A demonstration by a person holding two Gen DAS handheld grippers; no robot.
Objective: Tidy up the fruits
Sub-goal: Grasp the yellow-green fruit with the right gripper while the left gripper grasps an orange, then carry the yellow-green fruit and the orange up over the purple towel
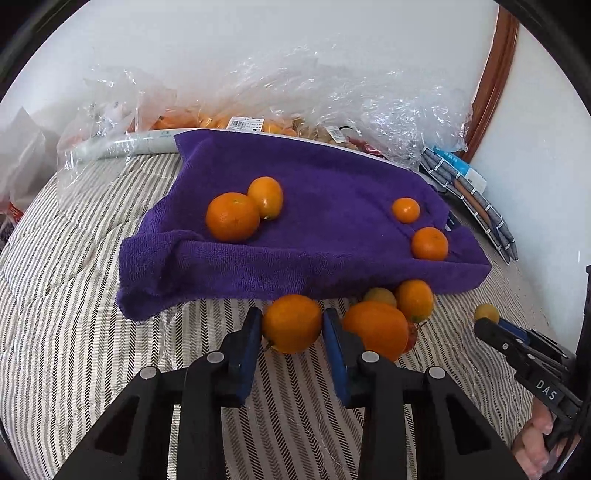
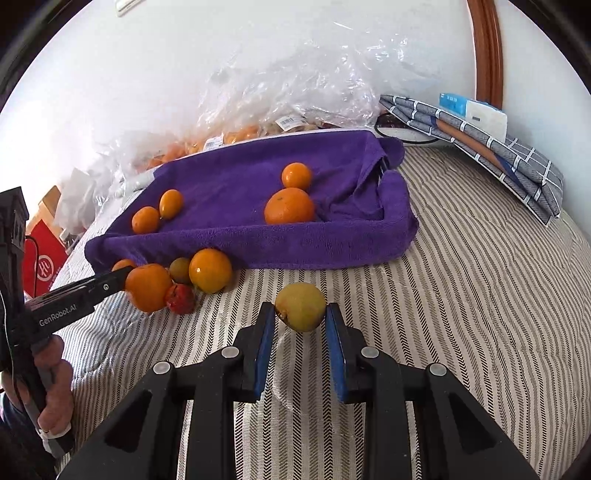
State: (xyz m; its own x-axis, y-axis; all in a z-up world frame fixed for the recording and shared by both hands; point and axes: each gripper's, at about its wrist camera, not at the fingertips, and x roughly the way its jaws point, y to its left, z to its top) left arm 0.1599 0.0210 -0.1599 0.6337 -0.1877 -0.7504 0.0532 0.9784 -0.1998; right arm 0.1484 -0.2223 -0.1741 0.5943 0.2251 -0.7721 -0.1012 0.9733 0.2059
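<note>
Gripping a round orange fruit (image 1: 291, 324) between its two blue-padded fingers, the left gripper (image 1: 291, 328) sits low over the striped grey-and-white quilted bedcover (image 1: 92, 350), just in front of the folded purple terry towel (image 1: 314, 221); its pads press against both sides of the fruit. The right gripper (image 2: 300, 317) is closed on a small yellow-green round fruit (image 2: 300, 307), pinched between its blue pads above the bedcover, well clear of the towel's front edge.

Four orange citrus fruits lie on the towel: a large round one (image 1: 232, 217) touching a more oval one (image 1: 266, 196) toward the left, and two smaller ones (image 1: 405, 210) (image 1: 429, 243) near the right edge, slightly apart from each other.

Against the towel's front edge a loose cluster rests on the bedcover: a big orange fruit (image 1: 376, 328) just beside the left gripper's inner finger, another orange fruit (image 1: 414, 300) behind it, a small yellowish fruit (image 1: 380, 296) between them, and a small red fruit (image 2: 181, 298) tucked at the front; whether they all touch cannot be told.

Behind the towel, crumpled clear plastic bags (image 1: 295, 99) holding more fruit lean toward the white wall (image 1: 258, 33); a folded grey checked cloth (image 2: 498, 147) lies at the right.
</note>
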